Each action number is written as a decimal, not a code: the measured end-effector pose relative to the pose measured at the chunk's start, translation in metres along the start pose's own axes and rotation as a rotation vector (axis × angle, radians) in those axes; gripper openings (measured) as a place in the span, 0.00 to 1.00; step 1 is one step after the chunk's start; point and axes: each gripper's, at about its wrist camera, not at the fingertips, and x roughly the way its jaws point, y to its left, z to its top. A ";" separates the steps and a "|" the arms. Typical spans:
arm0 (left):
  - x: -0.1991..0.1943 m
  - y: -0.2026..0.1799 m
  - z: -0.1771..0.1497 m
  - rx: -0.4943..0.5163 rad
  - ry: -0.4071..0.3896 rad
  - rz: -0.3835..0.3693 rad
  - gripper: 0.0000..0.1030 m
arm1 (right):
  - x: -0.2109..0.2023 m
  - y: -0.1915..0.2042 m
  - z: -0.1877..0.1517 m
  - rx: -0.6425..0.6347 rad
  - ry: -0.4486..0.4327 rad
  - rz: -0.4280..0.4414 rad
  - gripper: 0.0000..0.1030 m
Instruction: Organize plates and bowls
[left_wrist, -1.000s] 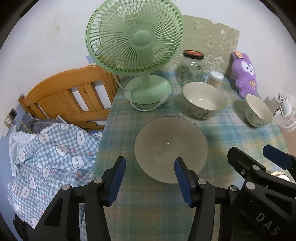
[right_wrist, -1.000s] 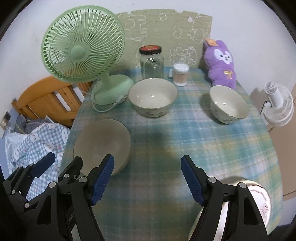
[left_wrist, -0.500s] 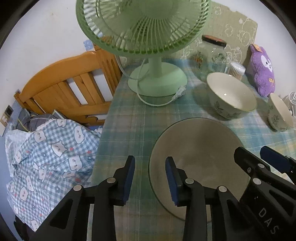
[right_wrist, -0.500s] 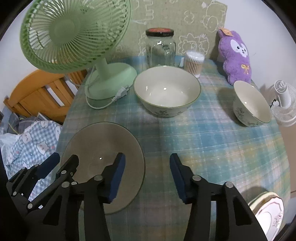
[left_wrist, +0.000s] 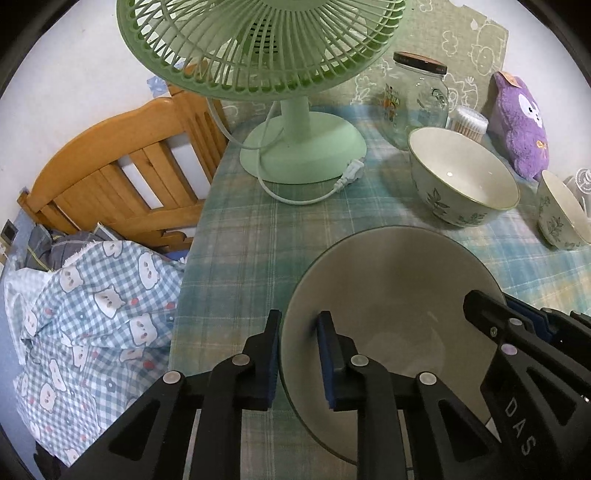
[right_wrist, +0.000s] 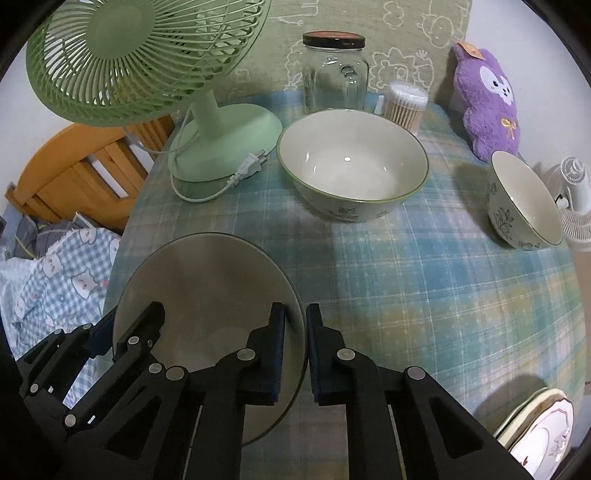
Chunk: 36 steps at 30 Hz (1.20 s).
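A round grey plate (left_wrist: 388, 295) (right_wrist: 207, 288) lies on the plaid tablecloth near the table's left edge. My left gripper (left_wrist: 298, 354) is shut on its left rim, one blue pad inside and one outside. On the opposite rim my right gripper (right_wrist: 295, 347) is shut too. Each view shows the other gripper across the plate: the right gripper (left_wrist: 498, 306), the left gripper (right_wrist: 129, 321). Behind the plate stands a large cream bowl with a green leaf pattern (left_wrist: 461, 177) (right_wrist: 351, 162). A smaller matching bowl (left_wrist: 561, 210) (right_wrist: 524, 199) sits to the right.
A green desk fan (right_wrist: 225, 140) with a loose cord stands at the back left. A glass jar (right_wrist: 334, 70), a tub of cotton swabs (right_wrist: 406, 107) and a purple plush (right_wrist: 484, 99) line the back. Stacked patterned plates (right_wrist: 543, 432) sit front right. A bed lies beyond the left edge.
Both grippers came down and forward onto the grey plate. Their jaws narrowed from wide apart to clamped on its opposite rims.
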 end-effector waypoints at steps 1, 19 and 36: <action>-0.001 0.001 0.000 0.000 0.000 -0.004 0.16 | -0.001 0.000 0.000 0.002 0.003 0.001 0.14; -0.058 -0.028 -0.040 0.031 -0.009 -0.052 0.15 | -0.066 -0.030 -0.059 0.039 -0.016 -0.043 0.14; -0.091 -0.063 -0.118 0.030 0.046 -0.070 0.15 | -0.100 -0.068 -0.148 0.049 0.019 -0.046 0.14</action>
